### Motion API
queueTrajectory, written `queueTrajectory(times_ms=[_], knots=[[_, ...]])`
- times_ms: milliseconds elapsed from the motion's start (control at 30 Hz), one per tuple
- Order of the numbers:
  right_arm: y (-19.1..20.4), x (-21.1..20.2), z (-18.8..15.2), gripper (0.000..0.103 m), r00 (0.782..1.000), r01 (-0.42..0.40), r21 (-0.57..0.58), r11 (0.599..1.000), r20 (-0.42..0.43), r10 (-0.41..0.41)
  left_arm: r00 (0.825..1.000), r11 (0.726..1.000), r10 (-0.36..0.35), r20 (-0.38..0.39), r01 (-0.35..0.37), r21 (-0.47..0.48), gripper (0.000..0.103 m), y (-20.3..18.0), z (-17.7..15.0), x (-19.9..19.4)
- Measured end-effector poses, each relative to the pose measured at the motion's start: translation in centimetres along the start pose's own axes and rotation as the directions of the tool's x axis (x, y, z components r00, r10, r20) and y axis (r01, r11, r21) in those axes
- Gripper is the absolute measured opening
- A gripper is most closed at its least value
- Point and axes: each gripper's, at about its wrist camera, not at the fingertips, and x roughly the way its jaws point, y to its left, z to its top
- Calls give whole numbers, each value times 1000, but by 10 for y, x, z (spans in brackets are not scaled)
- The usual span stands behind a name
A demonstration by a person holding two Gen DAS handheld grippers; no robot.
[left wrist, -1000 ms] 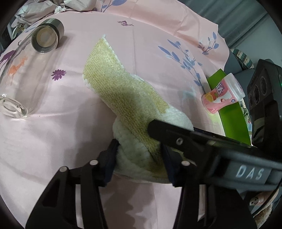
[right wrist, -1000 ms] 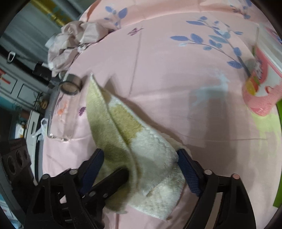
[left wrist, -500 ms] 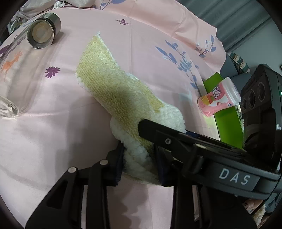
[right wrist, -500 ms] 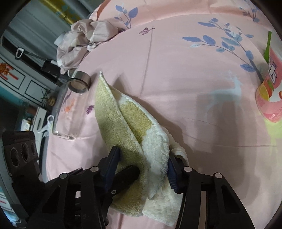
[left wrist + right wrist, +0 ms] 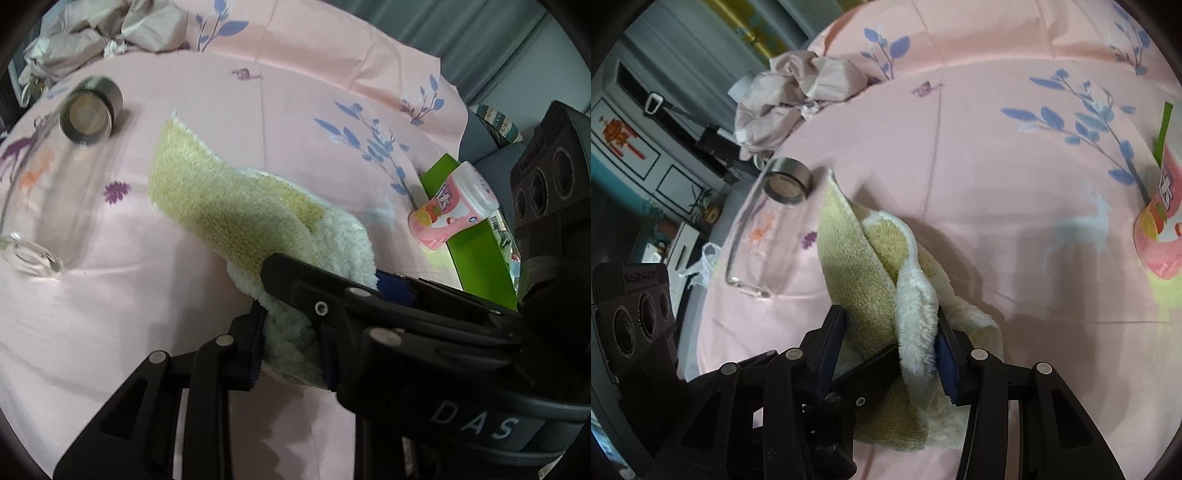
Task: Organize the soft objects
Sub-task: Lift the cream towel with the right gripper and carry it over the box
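— What have your tools got?

— My left tool (image 5: 291, 347) is closing, its pads already pressing the bunched white end of the fluffy yellow-and-white towel (image 5: 236, 218). My right tool (image 5: 890, 354) is closing too, clamped on the same towel (image 5: 882, 295) where a yellow fold meets a white one. The two tools cross at that end.

— Where is the towel?

— On the pink bedsheet (image 5: 258, 122) with blue leaf prints. Its gripped end is gathered up; its yellow end stretches away from me.

— What lies around the towel?

— Just beside its far yellow corner lies a clear glass jar (image 5: 40, 184) on its side, its metal lid (image 5: 90, 110) toward the corner. Well apart on the towel's other side, a pink bottle (image 5: 454, 205) leans on a green box (image 5: 476, 236). Beyond the towel, past the jar, sits a crumpled beige cloth (image 5: 798, 92).
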Motion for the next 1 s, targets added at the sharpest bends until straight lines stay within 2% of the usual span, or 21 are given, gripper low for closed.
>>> queueTrajectory(times_ms=[267, 433, 567, 667, 767, 1000], knots=[[16, -27, 1, 49, 991, -15, -60, 998, 131, 22, 993, 998, 10, 121, -18, 63, 21, -12, 1, -27], [26, -43, 0, 49, 981, 1, -84, 996, 192, 15, 984, 997, -9, 176, -5, 81, 21, -16, 2, -40], [32, -54, 1, 49, 972, 3, -107, 994, 232, 22, 970, 997, -7, 245, -11, 71, 21, -20, 1, -52], [37, -64, 5, 49, 962, -6, -111, 994, 270, 36, 952, 998, -20, 307, 0, 65, 21, -20, 4, -65], [47, -73, 6, 49, 952, 3, -154, 988, 304, 44, 940, 997, -15, 341, -13, 77, 21, -25, 5, -74], [44, -100, 5, 49, 933, -1, -144, 990, 357, 53, 931, 990, -30, 364, -22, 139, 21, -52, 10, -85]])
